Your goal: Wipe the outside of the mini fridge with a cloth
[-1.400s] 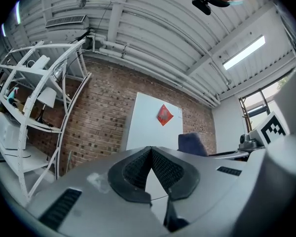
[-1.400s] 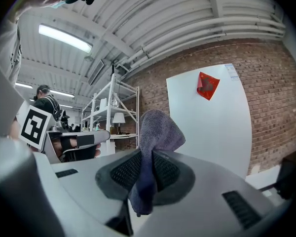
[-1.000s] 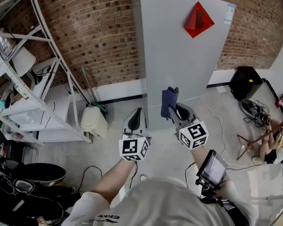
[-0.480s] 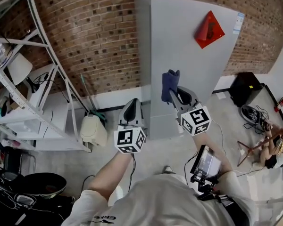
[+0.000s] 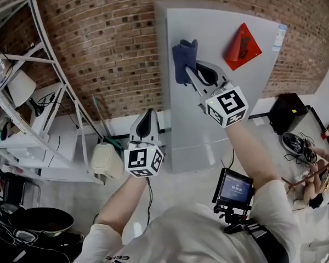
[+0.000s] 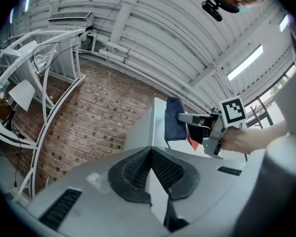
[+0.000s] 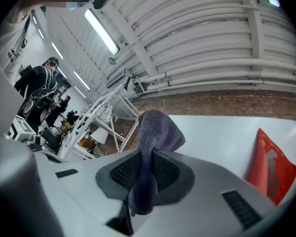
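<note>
- The right gripper is held high on the far side, its 2 jaws clamped on a dark blue cloth.
- The cloth bunches above the jaw tips at the upper left of the grey mini fridge front, close to the door's left edge.
- A red diamond sticker sits on the door to the right of the cloth.
- The left gripper hangs lower and nearer, left of the fridge, with its jaws pressed together and nothing between them.
- The fridge stands against a brick wall, with a white metal rack at the left.
</note>
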Tool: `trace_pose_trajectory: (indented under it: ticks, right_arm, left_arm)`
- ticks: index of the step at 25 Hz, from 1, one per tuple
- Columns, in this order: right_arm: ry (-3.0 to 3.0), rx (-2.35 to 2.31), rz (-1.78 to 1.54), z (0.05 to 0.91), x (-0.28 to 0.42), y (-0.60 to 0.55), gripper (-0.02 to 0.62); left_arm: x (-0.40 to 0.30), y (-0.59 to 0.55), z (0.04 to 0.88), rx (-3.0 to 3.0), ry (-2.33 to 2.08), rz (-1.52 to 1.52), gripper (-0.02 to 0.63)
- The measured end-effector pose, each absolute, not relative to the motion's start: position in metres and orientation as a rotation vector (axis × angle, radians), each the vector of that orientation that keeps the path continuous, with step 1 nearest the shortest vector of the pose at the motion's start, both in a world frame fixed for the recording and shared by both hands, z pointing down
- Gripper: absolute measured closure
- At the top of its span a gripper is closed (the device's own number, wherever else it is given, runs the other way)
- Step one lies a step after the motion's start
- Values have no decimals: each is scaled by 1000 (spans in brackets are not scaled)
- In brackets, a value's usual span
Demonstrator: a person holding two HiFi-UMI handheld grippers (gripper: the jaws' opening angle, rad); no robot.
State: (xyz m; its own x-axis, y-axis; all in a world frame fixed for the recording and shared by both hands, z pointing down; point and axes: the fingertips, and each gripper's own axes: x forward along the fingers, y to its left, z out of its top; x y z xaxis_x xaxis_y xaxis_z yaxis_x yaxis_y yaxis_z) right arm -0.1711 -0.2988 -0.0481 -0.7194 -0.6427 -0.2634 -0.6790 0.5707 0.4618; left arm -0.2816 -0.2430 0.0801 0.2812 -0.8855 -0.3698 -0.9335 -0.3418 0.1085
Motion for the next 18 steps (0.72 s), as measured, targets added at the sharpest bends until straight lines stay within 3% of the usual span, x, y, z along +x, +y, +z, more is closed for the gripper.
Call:
trace_pose_trajectory:
  ticks: [9,18]
  right_arm:
    - [2686,-1101,940,-98,-191,-332,538]
    - [2642,-1240,888,-111,-140,-363,538]
  left_arm:
    - [-280,-266,57,-2332,1736,585,603]
    - [-258,-285,49,-2351,1689,581,603]
